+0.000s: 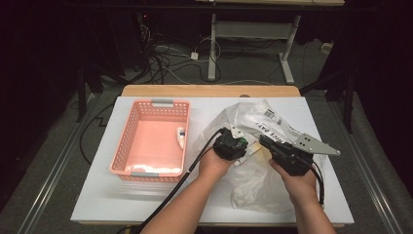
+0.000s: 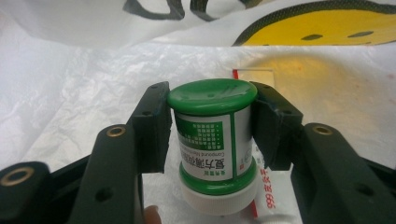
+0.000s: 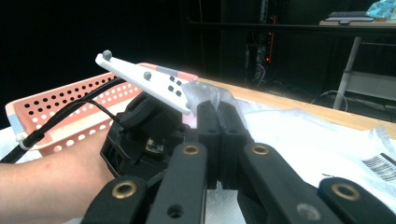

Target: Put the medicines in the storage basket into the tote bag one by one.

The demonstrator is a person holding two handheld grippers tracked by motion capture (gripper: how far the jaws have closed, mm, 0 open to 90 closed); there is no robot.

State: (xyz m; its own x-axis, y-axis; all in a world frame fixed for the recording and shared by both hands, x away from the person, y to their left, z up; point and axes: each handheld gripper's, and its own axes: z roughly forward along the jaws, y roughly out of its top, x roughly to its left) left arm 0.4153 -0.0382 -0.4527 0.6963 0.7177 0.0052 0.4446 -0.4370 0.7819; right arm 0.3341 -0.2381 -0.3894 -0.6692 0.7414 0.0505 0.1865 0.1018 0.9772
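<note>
A small jar [image 2: 212,135] with a green lid and a green-and-white label sits between the jaws of my left gripper [image 2: 210,100], which is shut on its sides. The jar is inside a white plastic bag [image 2: 70,107]. In the high view the left gripper [image 1: 233,145] reaches into the crumpled clear bag [image 1: 253,185] at the table's middle right. My right gripper [image 1: 264,142] is beside it and pinches the bag's edge. In the right gripper view, the right gripper [image 3: 218,109] is shut on a fold of the bag's film [image 3: 205,93].
A pink perforated basket [image 1: 124,146] stands at the left on the white tabletop [image 1: 107,200], with a small white tube [image 1: 180,137] and a clear packet [image 1: 151,168] in it. A tube with red print [image 2: 271,198] lies under the jar in the bag.
</note>
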